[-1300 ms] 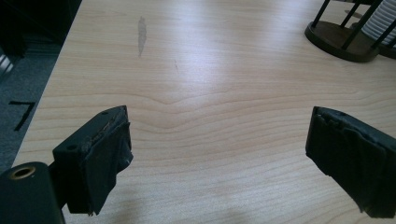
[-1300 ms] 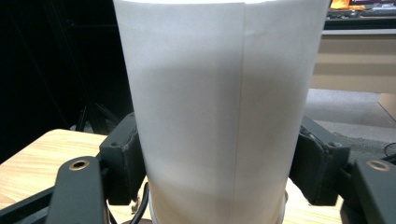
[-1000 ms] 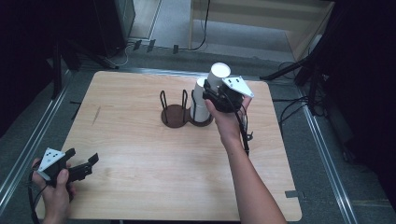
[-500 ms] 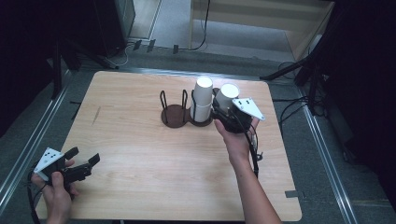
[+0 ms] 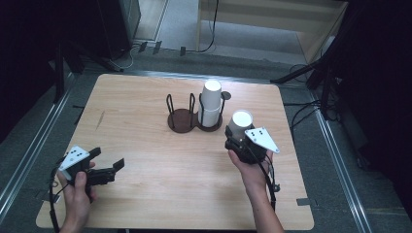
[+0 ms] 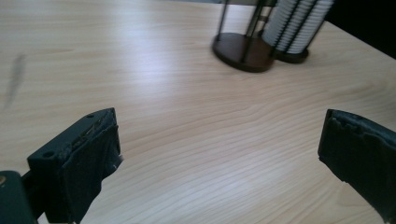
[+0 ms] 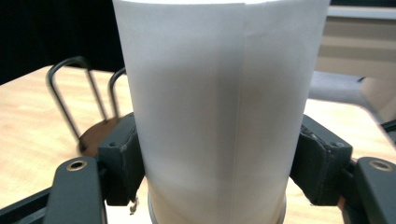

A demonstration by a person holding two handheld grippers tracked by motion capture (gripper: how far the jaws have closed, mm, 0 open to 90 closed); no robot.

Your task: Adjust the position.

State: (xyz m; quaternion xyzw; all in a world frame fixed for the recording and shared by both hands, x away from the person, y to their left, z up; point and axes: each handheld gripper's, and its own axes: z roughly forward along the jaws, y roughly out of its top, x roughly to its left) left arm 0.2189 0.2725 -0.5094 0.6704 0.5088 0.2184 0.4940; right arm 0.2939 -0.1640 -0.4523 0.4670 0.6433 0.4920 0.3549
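We see the white paper cup (image 5: 240,121) pinched upside down in the right tool (image 5: 241,141), near the cup stack (image 5: 211,104) in its holder (image 5: 184,120). Our left tool (image 5: 108,167) (jaws just opened wide, nothing between) hovers over the table (image 5: 145,97).

The cup (image 5: 240,121) is plain white. The stack (image 5: 211,103) of cups is white too, with thin ridge lines. The holder (image 5: 183,120) is dark brown with black wire loops. The table (image 5: 145,141) is light wood with wavy grain. Both claws are black, with grey plates on top.
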